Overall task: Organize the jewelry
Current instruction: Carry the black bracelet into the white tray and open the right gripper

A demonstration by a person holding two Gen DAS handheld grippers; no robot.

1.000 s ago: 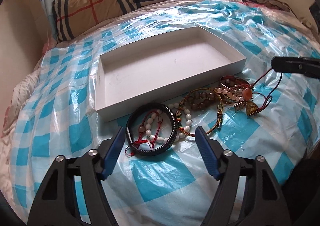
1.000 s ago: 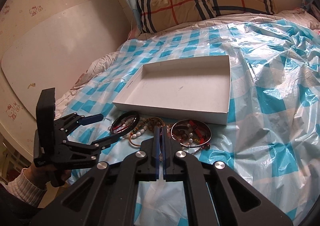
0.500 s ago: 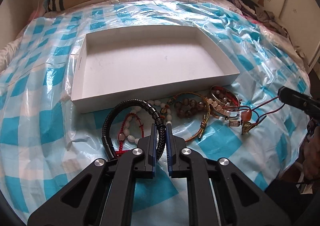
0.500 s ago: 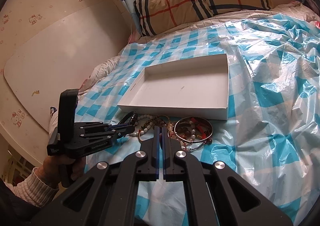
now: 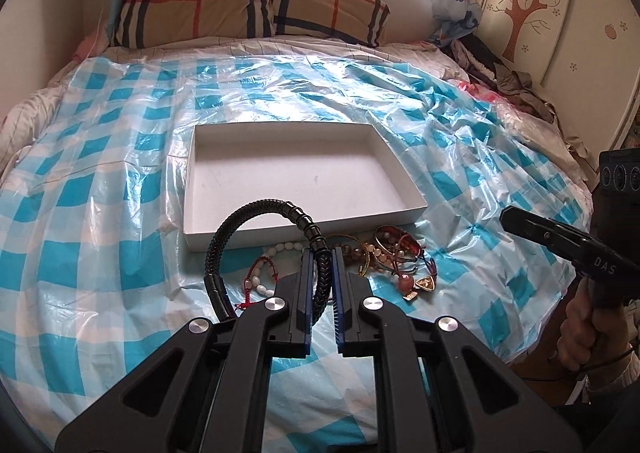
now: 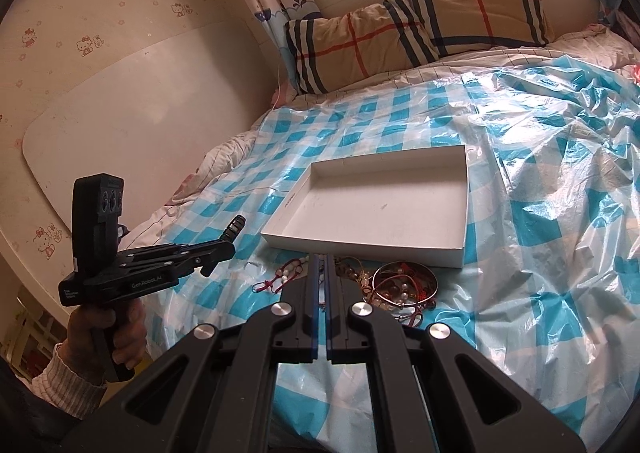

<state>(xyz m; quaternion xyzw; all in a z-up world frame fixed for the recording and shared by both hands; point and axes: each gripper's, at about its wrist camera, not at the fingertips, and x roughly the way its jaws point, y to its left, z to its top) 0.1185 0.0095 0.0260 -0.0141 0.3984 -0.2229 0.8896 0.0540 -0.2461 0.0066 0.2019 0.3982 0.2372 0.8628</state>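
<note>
The black bracelet [image 5: 256,229] now hangs lifted off the bed [image 5: 100,213], pinched in the left gripper [image 5: 321,265]; the right gripper [image 6: 321,273] stays closed, empty, near the box [image 6: 400,253].

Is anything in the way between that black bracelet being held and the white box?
Nothing visible. The left hand-held gripper holds the black bracelet raised just before the white box; its low near wall is all that lies between.

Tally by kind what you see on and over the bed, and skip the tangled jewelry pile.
hand-held grippers: 2
plaid pillows: 2
white box: 1
black bracelet: 1
Total: 6
</note>
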